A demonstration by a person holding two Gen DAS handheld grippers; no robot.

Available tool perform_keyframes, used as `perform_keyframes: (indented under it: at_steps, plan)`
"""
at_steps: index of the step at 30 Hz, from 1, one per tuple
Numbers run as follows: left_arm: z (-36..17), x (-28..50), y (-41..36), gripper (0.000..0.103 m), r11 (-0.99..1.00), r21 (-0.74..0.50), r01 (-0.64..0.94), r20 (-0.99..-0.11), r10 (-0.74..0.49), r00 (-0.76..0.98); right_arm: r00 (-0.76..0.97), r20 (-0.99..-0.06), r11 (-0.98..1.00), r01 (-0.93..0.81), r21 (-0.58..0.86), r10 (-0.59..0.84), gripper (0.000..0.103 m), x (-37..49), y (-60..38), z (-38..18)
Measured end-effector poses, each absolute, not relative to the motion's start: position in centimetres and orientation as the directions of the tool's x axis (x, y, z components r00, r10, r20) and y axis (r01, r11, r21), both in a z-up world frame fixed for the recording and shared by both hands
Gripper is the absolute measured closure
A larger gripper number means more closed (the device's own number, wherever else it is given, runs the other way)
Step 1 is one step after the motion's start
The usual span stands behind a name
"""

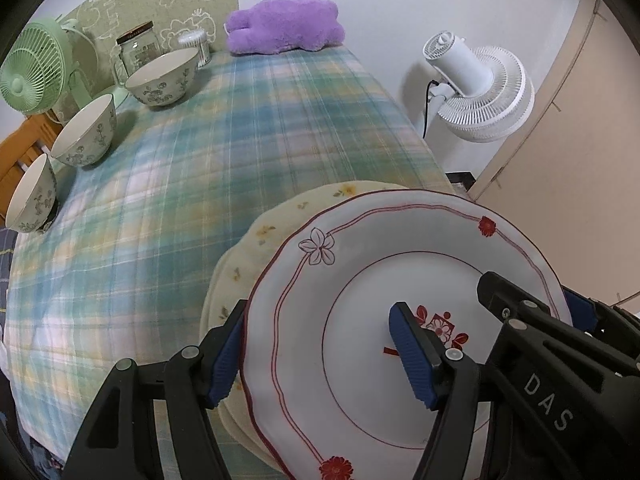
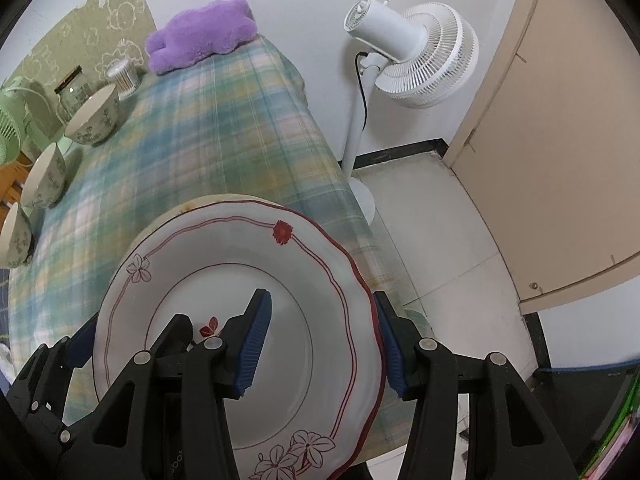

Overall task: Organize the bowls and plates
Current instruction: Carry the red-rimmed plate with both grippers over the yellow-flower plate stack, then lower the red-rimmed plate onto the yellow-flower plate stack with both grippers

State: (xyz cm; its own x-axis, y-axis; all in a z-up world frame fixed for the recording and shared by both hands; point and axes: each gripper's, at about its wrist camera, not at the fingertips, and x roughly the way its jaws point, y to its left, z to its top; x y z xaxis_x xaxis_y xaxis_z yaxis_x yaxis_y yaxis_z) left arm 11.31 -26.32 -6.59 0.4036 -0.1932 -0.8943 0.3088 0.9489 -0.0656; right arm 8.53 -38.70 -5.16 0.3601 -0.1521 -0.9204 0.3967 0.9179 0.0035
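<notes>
plate: white plate w/ red line and flowers [image 1: 360,280], lower right of the left wrist view, lower centre of the right wrist view [image 2: 240,280]. It sits over a cream plate w/ yellow flowers [image 1: 256,236]; if it touches it or hangs just above, I cannot tell.
material: I judge ceramic, so stiff, rather heavy, glazed and slippery, breaks if dropped.
left gripper [image 1: 324,360]: one blue pad at the left rim edge, one over the plate's well. Jaws spread across the rim, seem to pinch it.
right gripper [image 2: 324,348]: same on the right rim, one pad outside the edge, one inside. Looks like a pinch too, but contact is not fully sure.
where to hold: both rims, opposite sides, pads flat on the lip; keep plate level.
bowls: three floral bowls [image 1: 86,132] in a row, left edge of the frame, on the plaid cloth [image 1: 200,140], well apart from plates.
risk: the scalloped rim may slide out of the pads.
</notes>
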Motion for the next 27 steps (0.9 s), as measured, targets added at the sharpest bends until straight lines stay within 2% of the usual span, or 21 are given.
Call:
perform_keyframes:
  at_steps: [11,21,22,23,26,27]
  plan:
    - [-8.3,10.8,-26.9,0.034,0.964,-0.034,0.265,-0.904,-0.143,0.403,0.338,-0.936,0.935,0.355,0.026,-0.103,0.048,8.8,-39.5,-7.5]
    - [-8.2,10.9,-27.2,0.034,0.970,-0.008,0.241,-0.899,-0.112,0.423,0.365,-0.930,0.947,0.311,0.076,-0.045,0.050,8.8,-40.2,-7.4]
    - [-8.2,10.9,-27.2,0.034,0.971,-0.007,0.241,-0.899,-0.112,0.423,0.379,-0.924,0.948,0.310,0.073,-0.053,0.053,8.6,-40.3,-7.0]
    - [-8.2,10.8,-27.2,0.034,0.971,-0.005,0.241,-0.899,-0.110,0.423,0.392,-0.918,0.949,0.307,0.070,-0.059,0.062,8.4,-40.5,-6.7]
    - [-8.2,10.8,-27.3,0.034,0.971,0.006,0.238,-0.899,-0.100,0.427,0.393,-0.916,0.958,0.285,0.045,-0.074,0.076,8.5,-40.6,-6.3]
    - [-8.1,10.7,-27.4,0.034,0.971,0.013,0.237,-0.898,-0.093,0.430,0.391,-0.917,0.960,0.278,0.032,-0.083,0.077,8.6,-40.6,-6.3]
